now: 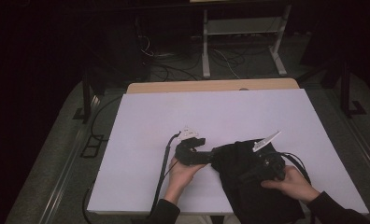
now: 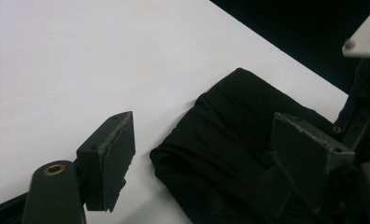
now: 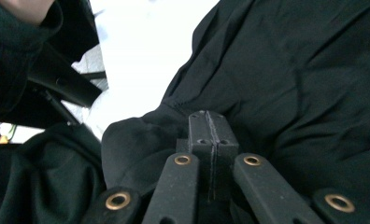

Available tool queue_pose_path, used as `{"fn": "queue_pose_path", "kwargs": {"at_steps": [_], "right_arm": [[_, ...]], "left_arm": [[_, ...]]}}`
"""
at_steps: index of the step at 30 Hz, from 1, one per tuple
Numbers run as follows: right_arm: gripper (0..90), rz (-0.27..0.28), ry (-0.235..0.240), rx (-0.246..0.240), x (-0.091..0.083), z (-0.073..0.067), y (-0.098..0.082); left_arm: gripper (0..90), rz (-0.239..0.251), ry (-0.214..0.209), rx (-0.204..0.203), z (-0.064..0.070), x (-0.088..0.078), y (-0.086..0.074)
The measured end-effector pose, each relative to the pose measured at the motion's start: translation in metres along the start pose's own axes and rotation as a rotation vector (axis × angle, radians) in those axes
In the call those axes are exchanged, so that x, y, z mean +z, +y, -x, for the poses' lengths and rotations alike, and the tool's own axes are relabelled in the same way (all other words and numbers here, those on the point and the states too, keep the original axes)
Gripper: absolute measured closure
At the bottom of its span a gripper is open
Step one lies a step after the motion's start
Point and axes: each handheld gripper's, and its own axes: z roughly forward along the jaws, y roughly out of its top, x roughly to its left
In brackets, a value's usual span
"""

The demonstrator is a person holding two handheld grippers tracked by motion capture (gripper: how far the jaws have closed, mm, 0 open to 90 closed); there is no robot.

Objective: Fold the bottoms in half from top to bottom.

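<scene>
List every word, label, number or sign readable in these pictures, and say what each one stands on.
None can be read. The black cloth, the white table and both hand-held grippers, left and right, carry no legible print. The grey plate on the right one shows small marks, too blurred to read.

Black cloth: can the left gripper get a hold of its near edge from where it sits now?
Probably yes. The left gripper is open, the black cloth edge already lies between its jaws, and nothing blocks it on the white table.
</scene>
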Motion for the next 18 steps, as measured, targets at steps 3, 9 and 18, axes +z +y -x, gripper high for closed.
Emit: {"fn": "queue_pose_path", "kwargs": {"at_steps": [3, 9, 18], "right_arm": [[88.5, -0.024, 0.013, -0.006, 0.004, -0.003, -0.004], [88.5, -0.048, 0.047, -0.003, 0.007, -0.008, -0.013], [83.3, -0.001, 0.055, -0.022, 0.000, -0.010, -0.015]], "left_arm": [[22.1, 0.001, -0.002, -0.001, 0.000, 0.001, 0.000], [21.3, -0.026, -0.011, 0.002, 0.002, 0.005, -0.002], [18.2, -0.062, -0.017, -0.005, 0.001, 0.013, -0.005]]}}
